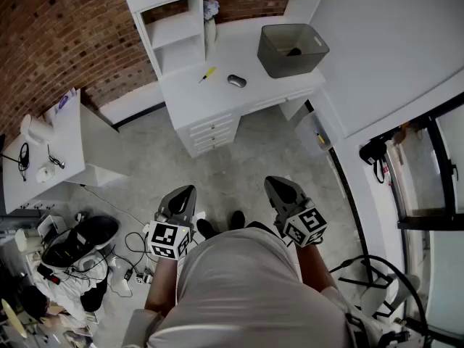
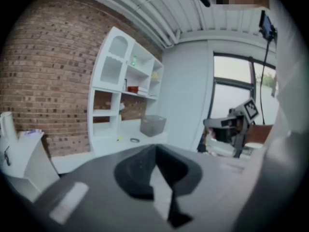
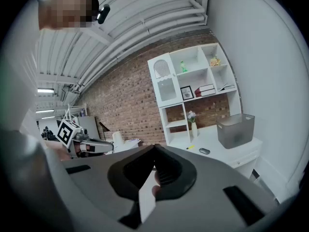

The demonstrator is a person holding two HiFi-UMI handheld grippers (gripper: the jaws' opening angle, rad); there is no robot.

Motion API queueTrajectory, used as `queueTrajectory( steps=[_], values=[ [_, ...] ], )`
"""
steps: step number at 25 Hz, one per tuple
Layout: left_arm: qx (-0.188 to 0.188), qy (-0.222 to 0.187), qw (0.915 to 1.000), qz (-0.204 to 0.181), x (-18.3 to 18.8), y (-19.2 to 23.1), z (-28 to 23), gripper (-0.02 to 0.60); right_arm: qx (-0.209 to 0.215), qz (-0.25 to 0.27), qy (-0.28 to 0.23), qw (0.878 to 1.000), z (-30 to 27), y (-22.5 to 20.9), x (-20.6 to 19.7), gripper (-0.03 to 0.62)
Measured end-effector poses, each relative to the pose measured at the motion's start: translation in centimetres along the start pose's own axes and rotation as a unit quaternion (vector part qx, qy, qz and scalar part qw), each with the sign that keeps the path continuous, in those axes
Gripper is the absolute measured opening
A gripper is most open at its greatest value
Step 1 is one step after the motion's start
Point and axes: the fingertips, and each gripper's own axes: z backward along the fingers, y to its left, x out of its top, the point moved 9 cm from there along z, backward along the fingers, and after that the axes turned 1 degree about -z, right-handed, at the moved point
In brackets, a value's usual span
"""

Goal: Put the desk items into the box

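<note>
1. Both claws are closed and empty. The left gripper (image 1: 184, 193) and the right gripper (image 1: 276, 184) each have their two jaws meeting at the tip, with nothing between them. They are held side by side in front of the person's body, angled slightly downward toward the desk.
2. Just ahead of the grippers, the toes of the person's dark shoes (image 1: 207, 228) rest on the grey floor (image 1: 239, 158), well apart from the furniture.
3. At the left, near the person, a tangle of cables (image 1: 127, 267) lies on the floor beside a low white side table (image 1: 87, 143).
4. Beyond the open floor stands the white desk (image 1: 217, 107), its drawers facing the person.
5. On the desktop, a small yellow-handled tool (image 1: 208, 73) lies near the shelf unit. A dark computer mouse (image 1: 236, 80) lies just to its right, apart from it.
6. Farther right on the same desktop sits the grey box (image 1: 312, 49), upright and open-topped, with one dark item (image 1: 293, 51) in it. The mouse and the tool are both outside the box.
7. Behind the tool, a white vase of flowers (image 1: 210, 22) stands in the white shelf unit (image 1: 170, 31).
8. At the back is the red brick wall (image 1: 58, 35).
</note>
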Motion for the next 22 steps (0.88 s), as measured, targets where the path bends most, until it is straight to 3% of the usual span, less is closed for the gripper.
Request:
queueTrajectory(
  steps=[22],
  values=[
    [0.011, 0.003, 0.9999, 0.006, 0.1, -0.6, -0.8, 0.005, 0.009, -0.026, 0.001, 1.0, 0.6, -1.9, -0.3, 0.0]
  ],
)
